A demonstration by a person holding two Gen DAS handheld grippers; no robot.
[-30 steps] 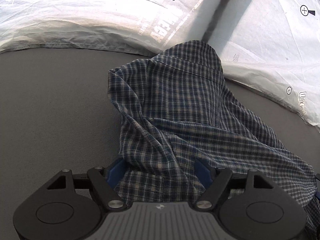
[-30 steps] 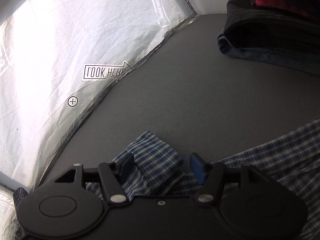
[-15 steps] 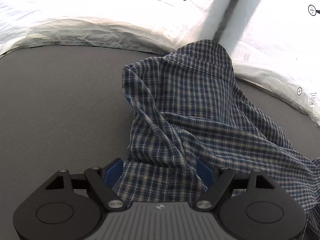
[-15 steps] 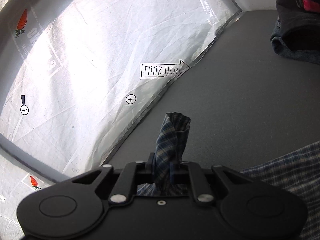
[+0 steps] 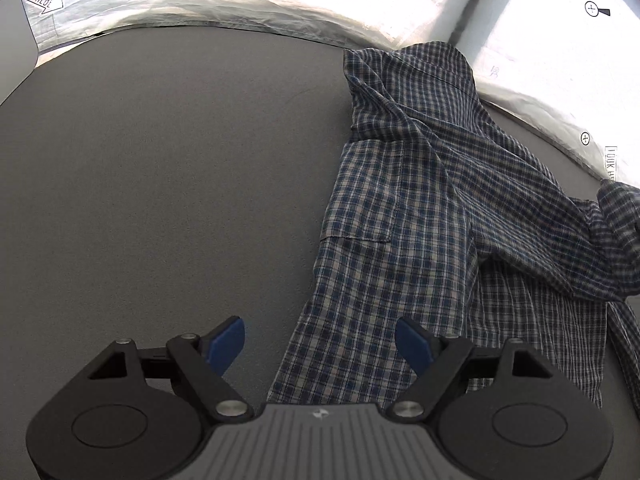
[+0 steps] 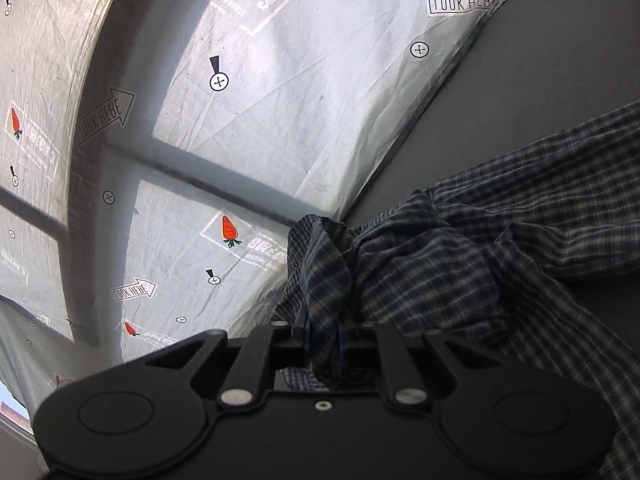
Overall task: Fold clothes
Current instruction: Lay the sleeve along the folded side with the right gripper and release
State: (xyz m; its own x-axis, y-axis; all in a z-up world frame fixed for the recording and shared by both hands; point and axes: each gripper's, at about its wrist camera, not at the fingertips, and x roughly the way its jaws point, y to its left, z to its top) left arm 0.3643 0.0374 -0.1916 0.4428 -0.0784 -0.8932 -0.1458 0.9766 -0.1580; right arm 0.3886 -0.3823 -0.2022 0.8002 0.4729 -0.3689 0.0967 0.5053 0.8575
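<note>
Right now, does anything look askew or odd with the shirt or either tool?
Nothing damaged. The plaid shirt lies crumpled on the grey table. The right tool is shut on a bunched part of it; the left tool is open.

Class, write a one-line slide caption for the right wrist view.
Right gripper shut on a bunched fold of the checked shirt, lifting it above the grey table beside the printed white sheet.

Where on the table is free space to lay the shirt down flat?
Free: the grey table left of the shirt, up to the white sheet. Crowded: the right side, where the shirt lies bunched and the right gripper pinches a fold.
</note>
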